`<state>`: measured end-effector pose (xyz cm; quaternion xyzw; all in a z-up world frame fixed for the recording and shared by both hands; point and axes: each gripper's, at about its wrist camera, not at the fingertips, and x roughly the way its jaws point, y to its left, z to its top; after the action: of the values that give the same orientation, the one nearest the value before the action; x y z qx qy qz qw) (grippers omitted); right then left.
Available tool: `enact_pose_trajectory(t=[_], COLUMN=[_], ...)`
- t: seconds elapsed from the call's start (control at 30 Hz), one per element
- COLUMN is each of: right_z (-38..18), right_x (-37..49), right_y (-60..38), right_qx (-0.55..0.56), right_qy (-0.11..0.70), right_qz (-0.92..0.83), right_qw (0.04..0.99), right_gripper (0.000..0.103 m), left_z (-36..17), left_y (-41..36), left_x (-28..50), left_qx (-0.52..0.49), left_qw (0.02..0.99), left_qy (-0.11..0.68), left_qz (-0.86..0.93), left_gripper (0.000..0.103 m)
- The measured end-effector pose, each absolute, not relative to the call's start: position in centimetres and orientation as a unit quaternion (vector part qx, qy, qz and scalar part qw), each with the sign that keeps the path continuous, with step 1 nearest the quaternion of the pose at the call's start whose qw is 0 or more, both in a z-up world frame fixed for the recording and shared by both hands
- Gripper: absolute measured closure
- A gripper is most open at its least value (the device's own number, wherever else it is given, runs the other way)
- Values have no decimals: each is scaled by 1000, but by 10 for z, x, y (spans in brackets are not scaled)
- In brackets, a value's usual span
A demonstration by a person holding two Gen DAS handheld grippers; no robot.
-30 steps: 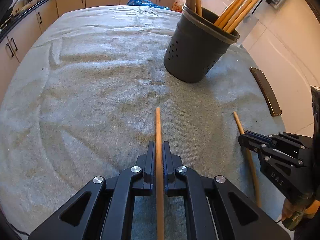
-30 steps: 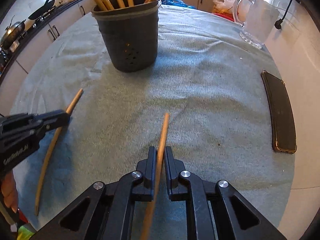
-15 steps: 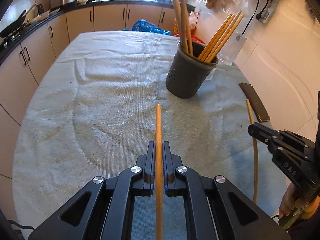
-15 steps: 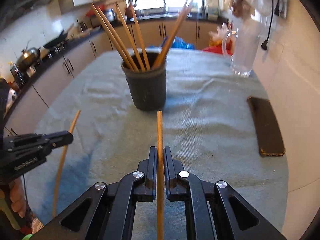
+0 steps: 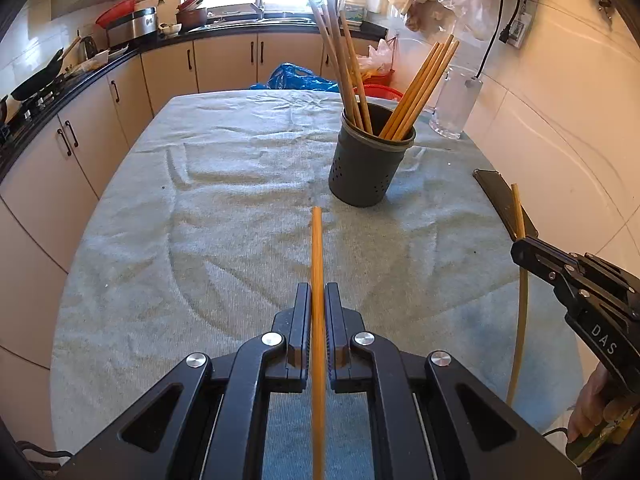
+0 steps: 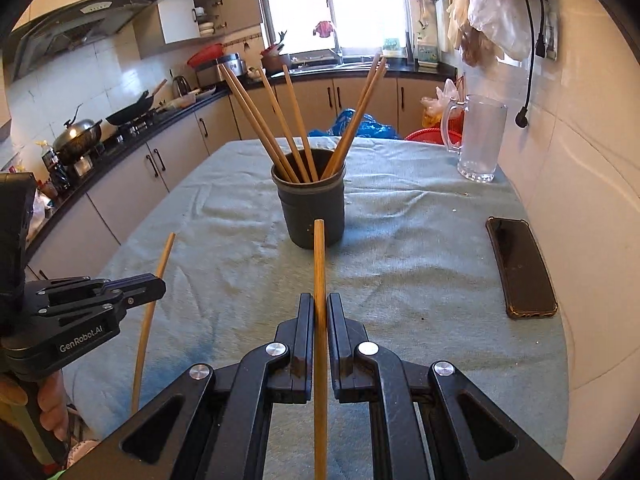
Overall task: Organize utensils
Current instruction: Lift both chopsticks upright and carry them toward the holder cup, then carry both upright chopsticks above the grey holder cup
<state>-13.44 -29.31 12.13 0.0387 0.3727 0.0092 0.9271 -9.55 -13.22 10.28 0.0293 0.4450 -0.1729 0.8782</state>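
A dark perforated utensil holder [image 5: 370, 168] [image 6: 310, 210] stands on the towel-covered table and holds several wooden chopsticks. My left gripper [image 5: 318, 292] is shut on one wooden chopstick [image 5: 317, 248] that points forward toward the holder, raised above the table. My right gripper [image 6: 319, 302] is shut on another wooden chopstick [image 6: 319, 256] that points at the holder. Each gripper shows in the other's view, the right one [image 5: 520, 246] with its chopstick [image 5: 520, 320], the left one [image 6: 154, 284] with its chopstick [image 6: 154, 300].
A black phone [image 6: 520, 266] [image 5: 504, 204] lies at the table's right edge by the wall. A glass mug [image 6: 478, 138] [image 5: 456, 106] stands at the back right. The grey-green towel [image 5: 240, 200] covers the table. Kitchen cabinets line the left and back.
Both grippers have lifted and drawn back from the table with their chopsticks, now levelled toward the holder. The holder looks farther away.
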Motion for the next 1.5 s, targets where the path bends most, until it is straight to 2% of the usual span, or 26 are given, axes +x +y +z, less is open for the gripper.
enact_pose_trajectory(t=[0.63,1.5], right_z=[141,160], right_x=[-168,-181], right_y=[-299,-283], right_qx=[56,51], right_qy=[330,298], right_qz=[7,19], right_qw=[942,953], right_gripper=[96,96], left_z=[129,168], left_y=[-137,-117], left_x=[-131,-163], left_qx=[61,26], left_qw=[902,920], left_qy=[397,346], left_qz=[-160,-183], left_gripper=[97,97])
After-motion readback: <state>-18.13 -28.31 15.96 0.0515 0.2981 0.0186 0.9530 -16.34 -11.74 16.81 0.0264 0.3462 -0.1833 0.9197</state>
